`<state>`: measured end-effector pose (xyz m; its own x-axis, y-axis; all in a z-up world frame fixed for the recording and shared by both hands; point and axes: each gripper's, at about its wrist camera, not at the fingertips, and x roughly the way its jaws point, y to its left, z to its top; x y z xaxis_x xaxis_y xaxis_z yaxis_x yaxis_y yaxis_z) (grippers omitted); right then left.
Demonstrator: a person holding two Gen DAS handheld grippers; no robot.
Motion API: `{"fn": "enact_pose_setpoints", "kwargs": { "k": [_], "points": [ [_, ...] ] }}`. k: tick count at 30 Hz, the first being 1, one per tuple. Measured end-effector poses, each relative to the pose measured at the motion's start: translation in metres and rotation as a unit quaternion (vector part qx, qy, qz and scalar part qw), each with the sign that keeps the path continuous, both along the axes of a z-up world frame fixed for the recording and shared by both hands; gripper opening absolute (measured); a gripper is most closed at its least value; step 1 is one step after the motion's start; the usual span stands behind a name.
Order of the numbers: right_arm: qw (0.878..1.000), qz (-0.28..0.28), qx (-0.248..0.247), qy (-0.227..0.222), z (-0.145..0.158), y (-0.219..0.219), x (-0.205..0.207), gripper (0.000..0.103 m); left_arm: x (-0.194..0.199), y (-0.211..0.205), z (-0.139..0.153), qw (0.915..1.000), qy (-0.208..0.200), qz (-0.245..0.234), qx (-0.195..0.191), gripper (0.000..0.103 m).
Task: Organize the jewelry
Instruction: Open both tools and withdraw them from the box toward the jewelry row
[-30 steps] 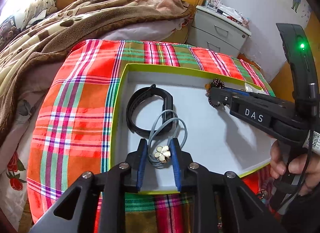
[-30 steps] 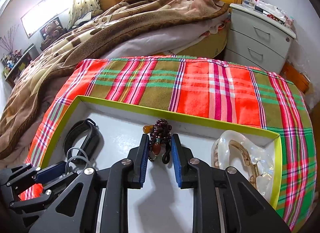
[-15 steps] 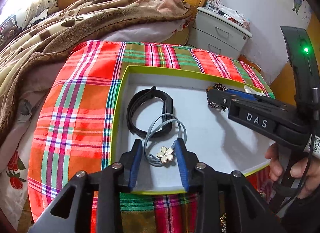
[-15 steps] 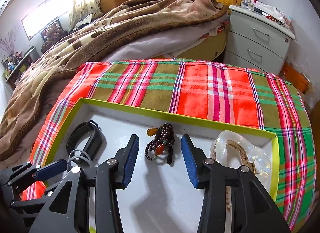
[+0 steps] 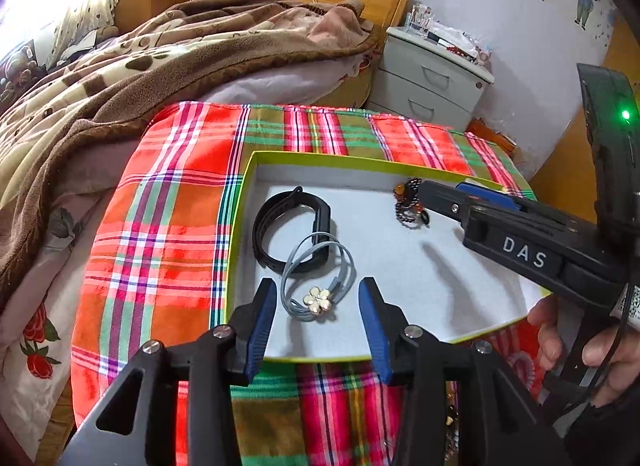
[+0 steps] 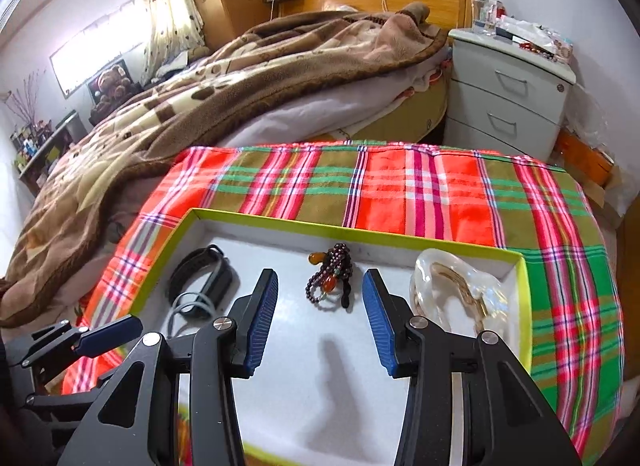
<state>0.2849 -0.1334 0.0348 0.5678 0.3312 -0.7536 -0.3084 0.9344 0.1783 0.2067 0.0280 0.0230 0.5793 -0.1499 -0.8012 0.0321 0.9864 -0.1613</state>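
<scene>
Right wrist view: one black band, one beaded bracelet, one tray.

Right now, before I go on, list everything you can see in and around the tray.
tray: one, white with lime rim, on plaid cloth
plaid cloth: one, red-green, under tray
black band: one, tray's left
grey cord bracelet: one, cream flower, overlapping band
bead bracelet: one, dark with amber beads, tray's middle
clear dish: one, gold chain inside, tray's right
left gripper: opening, clear of bracelet
right gripper: open, empty
hand: one, on right gripper's handle
</scene>
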Motion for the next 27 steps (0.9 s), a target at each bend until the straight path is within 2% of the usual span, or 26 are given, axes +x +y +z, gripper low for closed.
{"fn": "enact_pose_setpoints", "kwargs": {
  "k": [11, 20, 27],
  "points": [
    [0.999, -0.029, 0.022, -0.027, 0.015, -0.025, -0.055, 0.045, -0.033, 0.002, 0.010, 0.9998, -0.014, -0.002, -0.017, 0.044],
    [0.997, -0.060, 0.027, -0.030, 0.007, -0.053, -0.100, 0.045, -0.060, 0.006, 0.009, 0.9986, -0.020, -0.011, -0.047, 0.044],
    [0.993, -0.109, 0.034, -0.013, -0.010, -0.086, -0.127, 0.045, -0.077, 0.002, -0.001, 0.9974, -0.011, -0.027, -0.066, 0.044]
  ]
}}
